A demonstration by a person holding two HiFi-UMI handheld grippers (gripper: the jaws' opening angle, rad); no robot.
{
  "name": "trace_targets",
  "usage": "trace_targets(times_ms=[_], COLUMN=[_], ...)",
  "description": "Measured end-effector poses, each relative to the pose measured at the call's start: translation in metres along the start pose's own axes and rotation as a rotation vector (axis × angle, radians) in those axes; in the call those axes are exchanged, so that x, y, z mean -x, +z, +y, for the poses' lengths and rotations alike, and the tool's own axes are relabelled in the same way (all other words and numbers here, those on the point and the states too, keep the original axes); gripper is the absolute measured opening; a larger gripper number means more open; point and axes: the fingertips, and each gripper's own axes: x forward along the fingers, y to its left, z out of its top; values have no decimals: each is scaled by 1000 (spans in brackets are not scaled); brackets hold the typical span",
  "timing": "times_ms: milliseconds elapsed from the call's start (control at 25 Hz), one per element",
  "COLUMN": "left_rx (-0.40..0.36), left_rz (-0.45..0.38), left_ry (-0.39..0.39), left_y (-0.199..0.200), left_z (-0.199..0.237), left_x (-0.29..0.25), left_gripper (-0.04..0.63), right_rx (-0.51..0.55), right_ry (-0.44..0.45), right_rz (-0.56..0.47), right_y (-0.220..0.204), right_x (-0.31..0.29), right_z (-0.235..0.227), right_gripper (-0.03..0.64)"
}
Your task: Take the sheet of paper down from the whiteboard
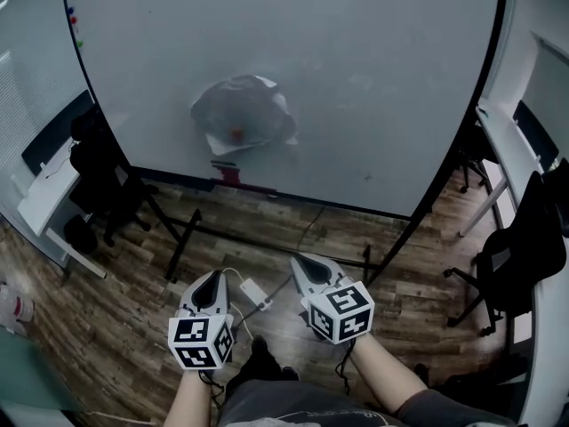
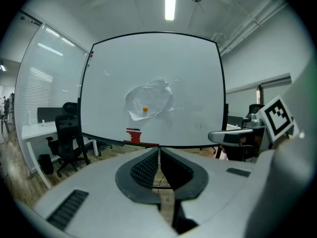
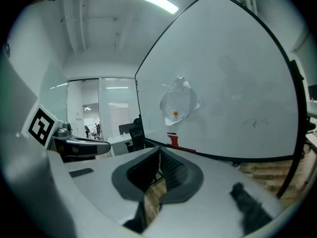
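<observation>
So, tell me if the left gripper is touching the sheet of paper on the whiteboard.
Apart. The head view shows the left gripper held low, with floor between it and the sheet of paper on the whiteboard.

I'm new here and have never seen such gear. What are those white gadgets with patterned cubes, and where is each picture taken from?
A person holds a left hand-held gripper and a right hand-held gripper; the cubes belong to them. One picture comes from a camera on the person's head, looking down; the other two from cameras riding on each gripper. Both pairs of jaws are closed on nothing. Ahead stands a whiteboard with a crumpled sheet of paper pinned by a small orange magnet.
</observation>
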Motion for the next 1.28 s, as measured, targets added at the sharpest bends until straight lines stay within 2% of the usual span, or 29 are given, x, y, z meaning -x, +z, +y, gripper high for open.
trace_targets(times_ms=[440, 760, 960, 1280], left_rx=[-4, -4, 3, -27], left_rz=[-10, -25, -54, -90], left_ry=[-48, -91, -119, -214], left_y=[13, 31, 56, 90], left_z=[11, 39, 65, 73], left_x=[-48, -95, -130, -179], left_gripper=[26, 26, 26, 26], right_rx=[4, -17, -18, -25], right_ry=[-37, -77, -103, -170], right_rz=[34, 39, 30, 10], right_y=[1, 14, 31, 51], right_x=[-31, -78, -115, -152], right_z=[-28, -50, -65, -84], right_gripper=[23, 23, 23, 23])
